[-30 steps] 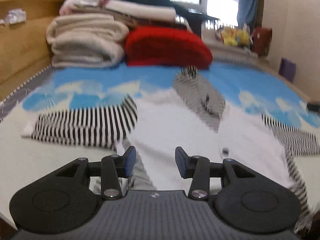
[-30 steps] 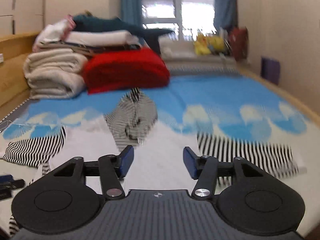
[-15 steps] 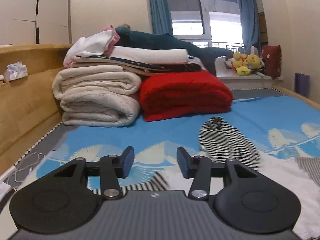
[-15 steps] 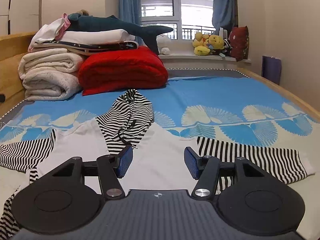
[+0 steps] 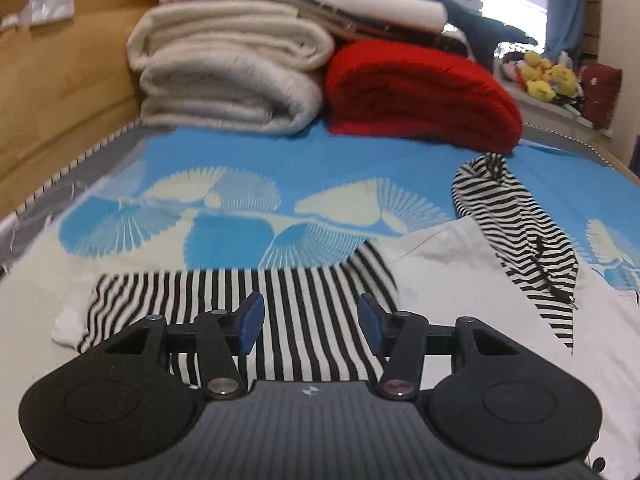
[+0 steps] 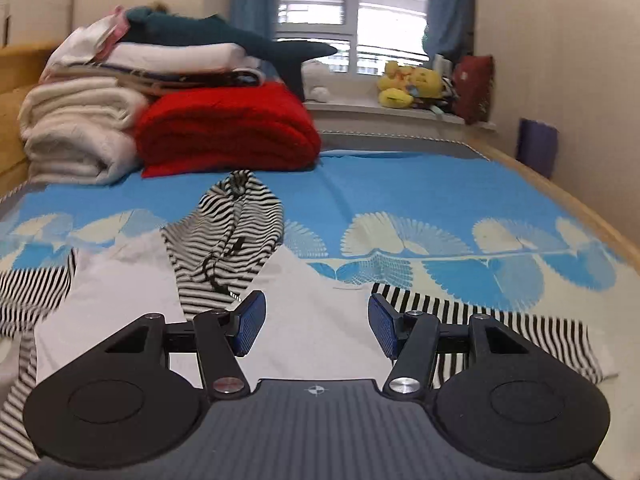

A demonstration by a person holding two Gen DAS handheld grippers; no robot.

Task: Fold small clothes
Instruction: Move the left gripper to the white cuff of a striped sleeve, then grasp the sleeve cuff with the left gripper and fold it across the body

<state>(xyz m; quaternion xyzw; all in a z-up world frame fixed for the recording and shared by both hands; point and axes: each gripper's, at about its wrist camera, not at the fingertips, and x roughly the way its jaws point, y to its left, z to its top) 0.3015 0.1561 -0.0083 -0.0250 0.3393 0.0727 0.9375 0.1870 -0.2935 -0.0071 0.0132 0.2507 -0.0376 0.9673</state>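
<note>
Left wrist view: left gripper (image 5: 308, 322) hangs over the striped left sleeve (image 5: 240, 304) of the small hooded top (image 5: 460, 280), which lies spread flat on the blue bedspread (image 5: 240, 160). Its jaws have just been opening; nothing sits between them. Probably lined up to take this sleeve for the first fold.

Right wrist view: right gripper (image 6: 316, 320) stands with jaws apart and empty, over the white body, near the right sleeve (image 6: 500, 320). Striped hood (image 6: 232, 232) lies flat above the collar.
</note>
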